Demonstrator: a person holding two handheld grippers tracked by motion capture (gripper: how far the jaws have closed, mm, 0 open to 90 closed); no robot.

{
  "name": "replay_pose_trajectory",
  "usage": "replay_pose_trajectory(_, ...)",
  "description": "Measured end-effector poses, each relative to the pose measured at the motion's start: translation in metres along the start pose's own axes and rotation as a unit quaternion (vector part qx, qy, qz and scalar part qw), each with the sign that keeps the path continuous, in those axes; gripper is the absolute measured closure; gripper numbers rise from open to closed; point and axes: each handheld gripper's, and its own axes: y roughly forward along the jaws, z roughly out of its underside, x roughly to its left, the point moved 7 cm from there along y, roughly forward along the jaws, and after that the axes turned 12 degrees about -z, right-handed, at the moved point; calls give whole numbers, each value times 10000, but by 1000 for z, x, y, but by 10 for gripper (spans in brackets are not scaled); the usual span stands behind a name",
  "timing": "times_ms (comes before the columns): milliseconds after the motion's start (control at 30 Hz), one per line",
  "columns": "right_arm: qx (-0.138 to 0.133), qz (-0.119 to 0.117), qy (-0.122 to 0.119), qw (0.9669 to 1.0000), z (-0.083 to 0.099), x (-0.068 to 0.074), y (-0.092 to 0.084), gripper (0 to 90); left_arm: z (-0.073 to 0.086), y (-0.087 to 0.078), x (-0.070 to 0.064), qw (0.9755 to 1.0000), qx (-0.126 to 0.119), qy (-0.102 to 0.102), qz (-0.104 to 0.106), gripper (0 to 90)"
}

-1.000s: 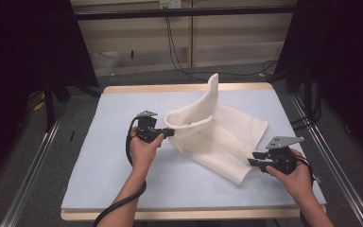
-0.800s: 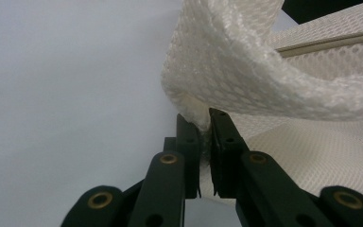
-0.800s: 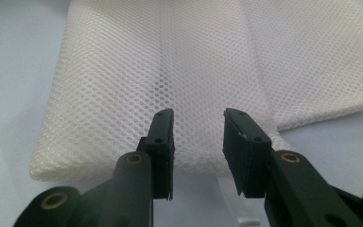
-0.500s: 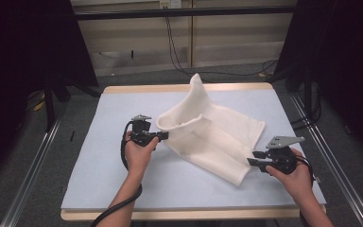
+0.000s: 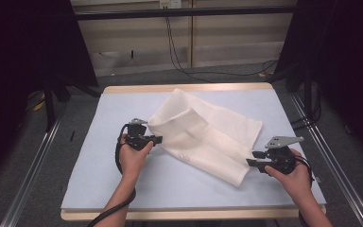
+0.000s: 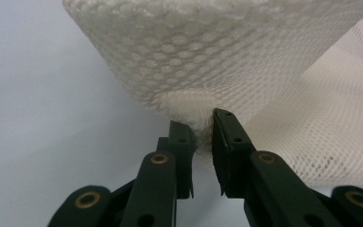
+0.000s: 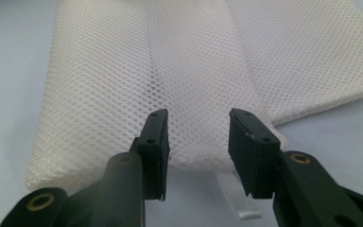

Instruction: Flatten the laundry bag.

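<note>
White honeycomb-mesh cloth [image 5: 208, 135], rounded fold pinched, left gripper [image 6: 202, 137], smooth pale-blue mat [image 5: 99, 156]

Your left gripper [image 5: 157, 139] meets the folded edge of the white mesh cloth [image 5: 208, 137]; your right gripper [image 5: 250, 162] sits at the cloth's near corner.

The mesh bag [image 5: 208, 137] lies on the mat [image 5: 99, 142], a little behind its middle. Left of the bag, at its raised fold, sits the left gripper [image 5: 157, 139]. The right gripper [image 5: 250, 163] sits at the bag's near right corner. The mat covers the table [image 5: 189, 87].
</note>
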Motion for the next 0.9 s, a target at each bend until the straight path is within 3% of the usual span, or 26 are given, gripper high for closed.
replay_pose_trajectory(133,27,-11,26,10000,0,1,1,585,3,-2,4,9998,47,141,-96,747)
replay_pose_trajectory(200,28,-8,34,10000,0,1,1,584,3,-2,7,9996,0,136,-257,660)
replay_pose_trajectory(267,28,21,37,10000,0,1,1,586,3,-3,8,9997,-33,30,-246,605)
replay_pose_trajectory(300,28,21,37,10000,0,1,1,586,4,-4,10,9997,21,101,-242,605)
replay_pose_trajectory(367,26,23,18,10000,0,1,0,584,6,-7,18,9990,23,137,-421,516)
replay_pose_trajectory(533,-9,18,87,10000,0,-1,-2,580,6,-12,27,9983,-40,89,-574,375)
replay_pose_trajectory(567,-16,45,101,9999,0,-2,-3,578,7,-13,29,9980,34,179,-607,350)
replay_pose_trajectory(600,-28,44,130,9999,0,-2,-4,578,7,-12,29,9981,5,114,-602,335)
replay_pose_trajectory(700,-32,114,160,9998,0,-3,-9,573,6,-13,34,9973,36,313,-661,308)
replay_pose_trajectory(800,-37,119,210,9997,-1,-4,-11,559,3,-13,34,9978,22,277,-608,280)
replay_pose_trajectory(900,-76,98,282,9995,0,-3,-9,557,1,-13,33,9973,98,419,-588,251)
